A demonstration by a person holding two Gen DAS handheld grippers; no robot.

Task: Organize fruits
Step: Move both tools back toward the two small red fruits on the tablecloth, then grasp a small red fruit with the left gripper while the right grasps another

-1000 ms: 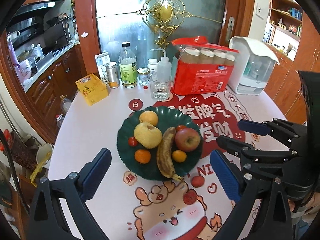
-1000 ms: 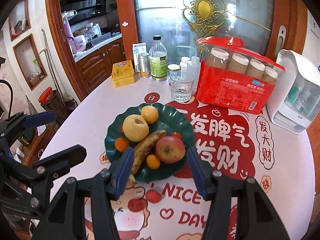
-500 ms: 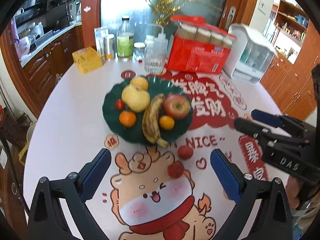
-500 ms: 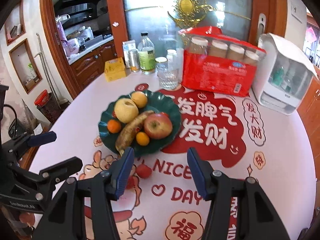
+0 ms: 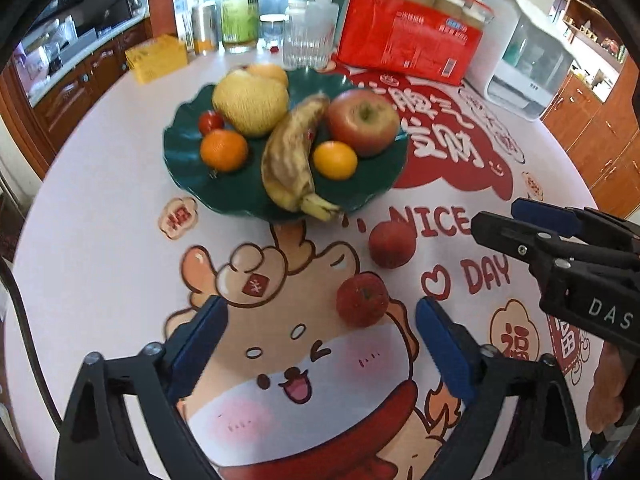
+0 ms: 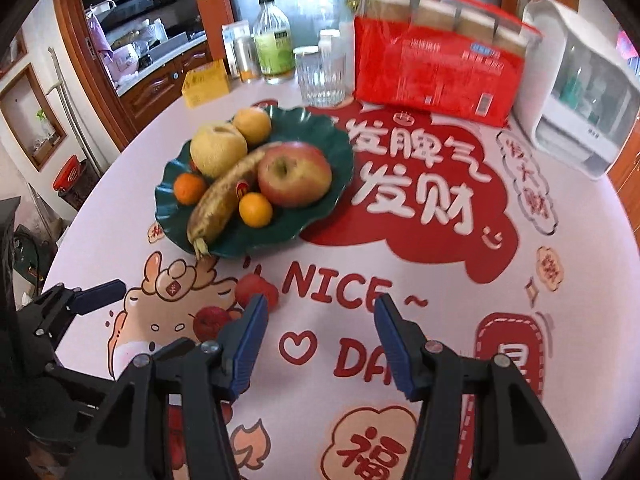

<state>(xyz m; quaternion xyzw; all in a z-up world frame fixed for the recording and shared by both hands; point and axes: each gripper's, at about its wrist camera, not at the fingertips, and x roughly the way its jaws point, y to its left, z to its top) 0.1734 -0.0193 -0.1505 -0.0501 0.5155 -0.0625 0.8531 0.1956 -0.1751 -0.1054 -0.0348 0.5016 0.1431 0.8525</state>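
A dark green plate (image 5: pixel 236 196) holds a banana (image 5: pixel 290 160), a red apple (image 5: pixel 362 122), a yellow pear (image 5: pixel 252 102), two oranges and a small tomato. Two small red fruits lie loose on the tablecloth in front of it, one nearer (image 5: pixel 362 300) and one farther (image 5: pixel 391 243); both also show in the right wrist view (image 6: pixel 256 292) (image 6: pixel 210 322). My left gripper (image 5: pixel 320 346) is open and empty, the nearer red fruit just ahead of its fingers. My right gripper (image 6: pixel 320 342) is open and empty to the right of both fruits; it also shows in the left wrist view (image 5: pixel 532 226).
At the table's back stand a drinking glass (image 5: pixel 306 44), bottles and jars (image 5: pixel 239 12), a yellow box (image 5: pixel 158 58), a red pack of cups (image 5: pixel 412 40) and a white appliance (image 5: pixel 528 56). The round table drops off at left, with wooden cabinets beyond.
Both grippers have pulled back and lowered toward the table's front. The plate now sits farther ahead, and the two loose red fruits have come close to the fingers.
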